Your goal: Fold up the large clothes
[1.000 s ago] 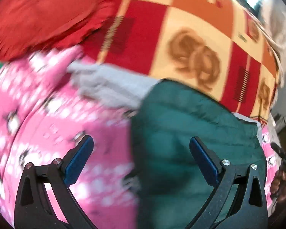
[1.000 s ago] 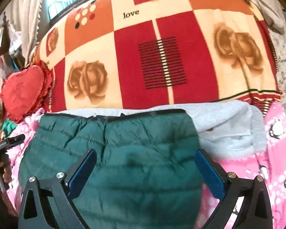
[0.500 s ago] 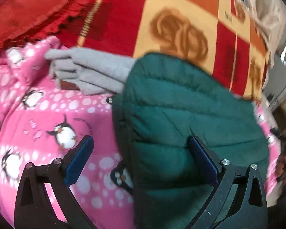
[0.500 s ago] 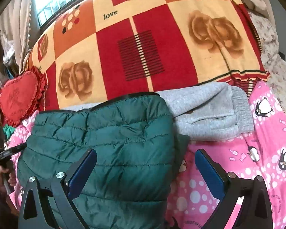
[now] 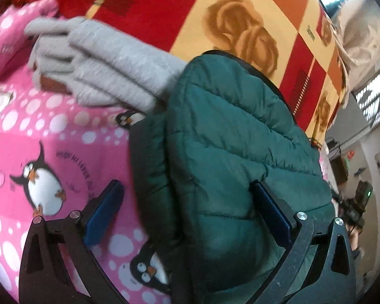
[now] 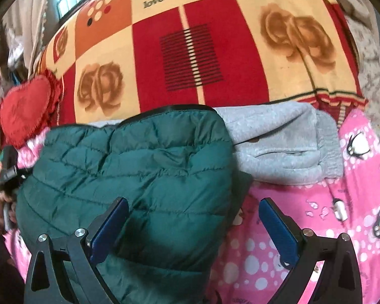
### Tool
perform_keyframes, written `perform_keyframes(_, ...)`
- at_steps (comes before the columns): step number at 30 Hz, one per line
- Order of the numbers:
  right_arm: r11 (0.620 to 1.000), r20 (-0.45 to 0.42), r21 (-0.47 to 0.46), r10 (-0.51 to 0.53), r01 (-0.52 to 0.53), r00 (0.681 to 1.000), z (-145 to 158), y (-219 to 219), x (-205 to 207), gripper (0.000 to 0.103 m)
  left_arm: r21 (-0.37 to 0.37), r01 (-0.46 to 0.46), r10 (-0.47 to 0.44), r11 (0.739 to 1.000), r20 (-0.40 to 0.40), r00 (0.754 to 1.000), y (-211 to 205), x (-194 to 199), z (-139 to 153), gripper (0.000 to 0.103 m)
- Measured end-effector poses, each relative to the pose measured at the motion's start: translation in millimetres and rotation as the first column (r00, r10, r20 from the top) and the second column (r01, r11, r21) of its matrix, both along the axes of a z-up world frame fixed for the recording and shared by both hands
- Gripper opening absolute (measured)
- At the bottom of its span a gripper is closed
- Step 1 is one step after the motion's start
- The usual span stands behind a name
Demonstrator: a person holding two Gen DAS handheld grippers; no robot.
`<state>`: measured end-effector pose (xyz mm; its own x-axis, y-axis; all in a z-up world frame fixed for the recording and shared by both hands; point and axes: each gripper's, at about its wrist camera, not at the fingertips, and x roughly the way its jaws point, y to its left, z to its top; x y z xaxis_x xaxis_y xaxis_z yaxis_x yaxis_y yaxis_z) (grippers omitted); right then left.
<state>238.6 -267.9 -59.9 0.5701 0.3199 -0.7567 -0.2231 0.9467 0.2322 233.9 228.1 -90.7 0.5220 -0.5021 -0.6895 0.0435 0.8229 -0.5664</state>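
**Jacket folded, tongs backing off**

My left tongs (image 5: 187, 210) stand wide and hold nothing; the green jacket (image 5: 235, 157) fills the space between their pads without being pinched. My right tongs (image 6: 195, 224) are just as wide and empty, the left pad over the jacket's edge, the right pad over the pink penguin sheet (image 6: 346, 202).

A second ago the jacket lay broad and flat across my right view, covering most of the grey garment (image 6: 286, 141). Now it is narrower and thicker, a puffy doubled bundle with a darker layer showing under its right edge, and more of the grey piece lies bare beside it. In the left view I have swung round from the sheet to look along the jacket's side, and the blur has mostly settled.

The jacket sits on the pink sheet, its far edge against the red-and-cream blanket (image 6: 190, 50), touching the grey garment. A red heart cushion (image 6: 25, 109) lies off to the side.

I judge this fold done. Next would be one more fold or a tidy of that loose lower layer.
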Motion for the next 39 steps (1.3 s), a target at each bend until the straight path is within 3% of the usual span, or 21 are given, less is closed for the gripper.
perform_keyframes(1,0.999,-0.017,0.032,-0.002,0.003,1.000,-3.8,-3.5,3.9,0.102,0.011,0.012,-0.012,1.000,0.013,1.000,-3.4,1.0,1.4,0.096)
perform_keyframes(3,0.999,-0.031,0.044,-0.004,0.005,1.000,-10.5,-5.2,9.4,0.102,0.014,0.028,-0.028,1.000,0.029,0.999,-7.4,2.5,3.7,0.076)
perform_keyframes(6,1.000,-0.070,0.024,0.000,0.001,0.998,-30.0,-6.1,20.8,0.102,0.034,0.017,-0.018,0.999,0.036,0.999,-9.2,2.6,5.9,0.067)
perform_keyframes(8,0.997,-0.106,0.083,0.000,0.009,0.994,-44.9,-13.5,26.8,0.102,0.038,0.006,-0.007,0.999,0.035,0.999,-9.7,3.2,5.4,0.066)
perform_keyframes(11,0.954,-0.217,0.298,0.025,0.042,0.976,-73.4,-29.7,36.2,0.103,0.046,0.003,-0.005,0.999,0.039,0.999,-10.2,3.2,4.5,0.066)
perform_keyframes(16,0.908,-0.192,0.418,0.101,-0.012,0.976,-83.1,-31.3,36.6,0.103,0.016,-0.023,0.022,1.000,0.020,1.000,-6.8,3.4,-3.0,0.078)
perform_keyframes(17,0.900,-0.177,0.435,0.123,-0.035,0.976,-82.4,-29.9,36.2,0.097,0.014,-0.024,0.024,1.000,0.021,1.000,-6.3,2.4,-3.6,0.079)
perform_keyframes(18,0.892,-0.157,0.449,0.147,-0.062,0.977,-80.6,-27.4,35.9,0.085,0.019,-0.027,0.026,0.999,0.023,0.999,-6.5,2.1,-3.8,0.079)
perform_keyframes(21,0.905,-0.109,0.416,0.142,-0.085,0.984,-72.2,-24.2,32.1,0.071,0.032,-0.032,0.031,0.999,0.026,0.999,-7.7,2.2,-3.5,0.079)
perform_keyframes(25,0.935,-0.079,0.341,0.133,-0.099,0.988,-66.1,-16.0,26.2,0.064,0.109,-0.033,0.028,0.993,0.053,0.998,-15.8,0.9,3.8,0.075)
perform_keyframes(28,0.955,-0.068,0.278,0.124,-0.101,0.990,-62.5,-7.3,26.4,0.057,0.148,-0.041,0.031,0.988,0.070,0.997,-21.9,-0.1,7.0,0.060)
perform_keyframes(30,0.968,-0.046,0.224,0.125,-0.112,0.991,-54.5,-0.9,26.1,0.048,0.188,-0.044,0.026,0.981,0.095,0.995,-27.8,-3.0,13.3,0.041)
perform_keyframes(33,0.982,0.002,0.139,0.128,-0.128,0.992,-36.2,6.4,19.3,0.037,0.246,-0.064,0.036,0.967,0.118,0.992,-37.9,-9.0,24.6,0.029)
perform_keyframes(39,0.989,0.136,0.110,0.087,-0.102,0.987,15.0,11.1,-10.3,0.028,0.241,-0.119,0.068,0.963,0.210,0.975,-40.1,-35.6,57.5,0.022)
